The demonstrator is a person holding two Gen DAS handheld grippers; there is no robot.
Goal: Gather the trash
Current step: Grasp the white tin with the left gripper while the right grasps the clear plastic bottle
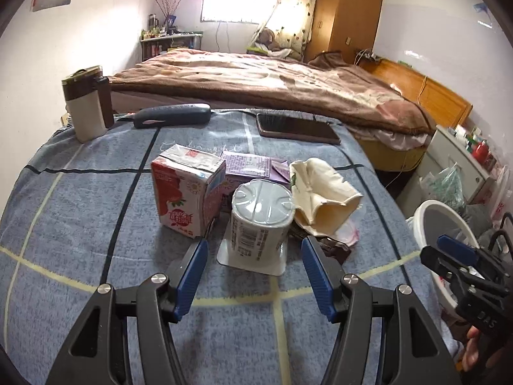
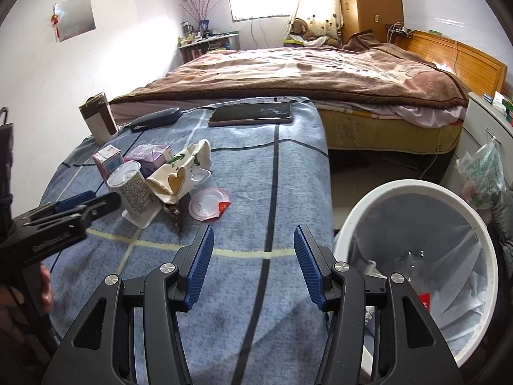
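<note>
A pile of trash sits on the blue checked cloth (image 1: 80,205). It holds an upturned white yogurt cup (image 1: 259,221), a red-and-white milk carton (image 1: 186,189), a purple carton (image 1: 250,163) and a crushed cream paper cup (image 1: 320,192). My left gripper (image 1: 255,247) is open, its fingers on either side of the yogurt cup's base, just short of it. In the right wrist view the same pile shows, with the yogurt cup (image 2: 133,189), a round plastic lid (image 2: 208,203) and the left gripper (image 2: 77,205). My right gripper (image 2: 253,234) is open and empty beside the white bin (image 2: 416,189).
A phone (image 1: 298,128), a dark glasses case (image 1: 173,114) and a brown-and-white mug (image 1: 86,102) lie at the cloth's far edge. A bed (image 1: 272,80) stands behind. The lined bin (image 1: 429,221) sits on the floor to the right, with a cabinet and plastic bags (image 2: 481,173) beyond.
</note>
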